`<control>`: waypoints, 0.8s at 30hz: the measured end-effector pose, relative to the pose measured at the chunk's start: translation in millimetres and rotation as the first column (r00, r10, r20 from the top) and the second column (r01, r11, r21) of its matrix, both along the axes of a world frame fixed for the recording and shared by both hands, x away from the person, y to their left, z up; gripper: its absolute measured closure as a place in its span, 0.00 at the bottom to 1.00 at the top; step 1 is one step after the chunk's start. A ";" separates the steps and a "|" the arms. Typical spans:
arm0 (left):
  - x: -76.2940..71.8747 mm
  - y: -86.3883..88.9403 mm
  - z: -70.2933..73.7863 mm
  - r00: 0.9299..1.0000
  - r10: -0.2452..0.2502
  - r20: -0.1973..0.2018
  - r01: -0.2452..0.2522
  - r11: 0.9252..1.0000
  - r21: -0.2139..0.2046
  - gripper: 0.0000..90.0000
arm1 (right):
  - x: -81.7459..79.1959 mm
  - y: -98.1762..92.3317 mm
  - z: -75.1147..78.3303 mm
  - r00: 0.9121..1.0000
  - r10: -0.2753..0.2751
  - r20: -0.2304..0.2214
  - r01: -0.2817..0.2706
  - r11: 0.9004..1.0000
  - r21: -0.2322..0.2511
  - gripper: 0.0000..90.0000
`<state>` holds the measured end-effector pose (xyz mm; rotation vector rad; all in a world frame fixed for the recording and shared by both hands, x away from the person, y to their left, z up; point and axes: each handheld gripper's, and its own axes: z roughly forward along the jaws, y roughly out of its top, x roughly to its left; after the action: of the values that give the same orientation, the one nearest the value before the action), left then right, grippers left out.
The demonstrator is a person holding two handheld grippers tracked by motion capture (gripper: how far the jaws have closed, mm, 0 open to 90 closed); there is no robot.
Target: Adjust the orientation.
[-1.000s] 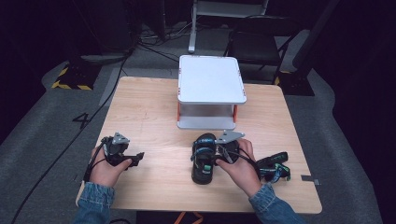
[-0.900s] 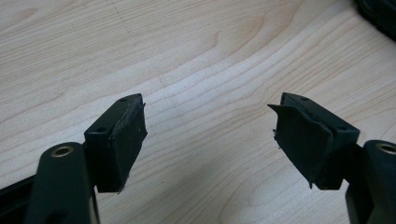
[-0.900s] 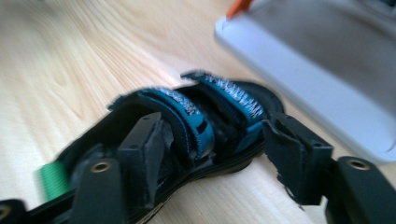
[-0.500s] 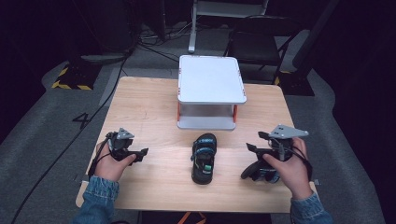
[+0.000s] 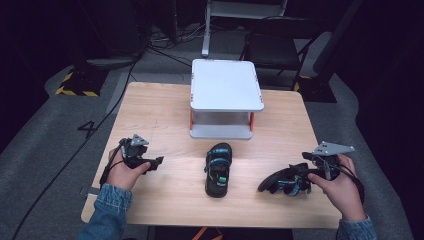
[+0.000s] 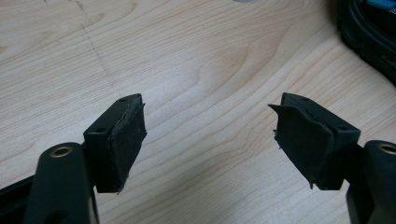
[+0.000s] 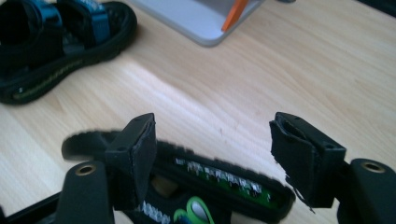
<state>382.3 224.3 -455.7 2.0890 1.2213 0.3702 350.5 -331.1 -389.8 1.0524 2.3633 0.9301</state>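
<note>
A black sandal with blue straps [image 5: 218, 170] lies sole-down in the middle of the wooden table [image 5: 160, 115], toe toward me. A second matching sandal [image 5: 284, 183] lies at the right, tilted onto its side. My right gripper [image 5: 306, 175] hovers at its right end, jaws open. In the right gripper view the gripper [image 7: 212, 154] stands open with this sandal's edge [image 7: 219, 179] below the jaws, and the first sandal [image 7: 56, 42] is at the upper left. My left gripper [image 5: 155, 163] is open over bare wood, with nothing between its jaws [image 6: 208, 135].
A white two-level stand with orange posts [image 5: 225, 85] sits at the table's far middle, just behind the first sandal. A dark chair [image 5: 280, 45] and cables lie on the floor beyond the table. Bare wood stretches between the left gripper and the middle sandal.
My right gripper left the middle sandal and swung right to the second sandal, which now sticks out to the left of the hand. The left gripper barely shifted.
</note>
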 end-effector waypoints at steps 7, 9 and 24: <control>0.4 -3.0 1.3 1.000 -0.007 0.006 0.007 1.000 0.001 0.28 | -2.8 0.0 -10.9 0.996 0.060 -0.064 -0.066 0.992 -0.108 0.34; 0.9 -3.4 0.6 1.000 -0.009 0.000 0.009 1.000 0.004 0.28 | -2.1 1.9 -13.1 0.995 0.070 -0.071 -0.078 0.990 -0.121 0.34; -1.9 -2.5 -2.2 1.000 -0.006 -0.005 0.006 1.000 0.003 0.28 | 13.6 10.3 -26.4 0.999 0.046 0.002 -0.045 0.992 -0.115 0.32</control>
<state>380.4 221.8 -457.9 2.0970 1.2177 0.3653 364.1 -320.8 -416.3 0.9548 2.4147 0.8006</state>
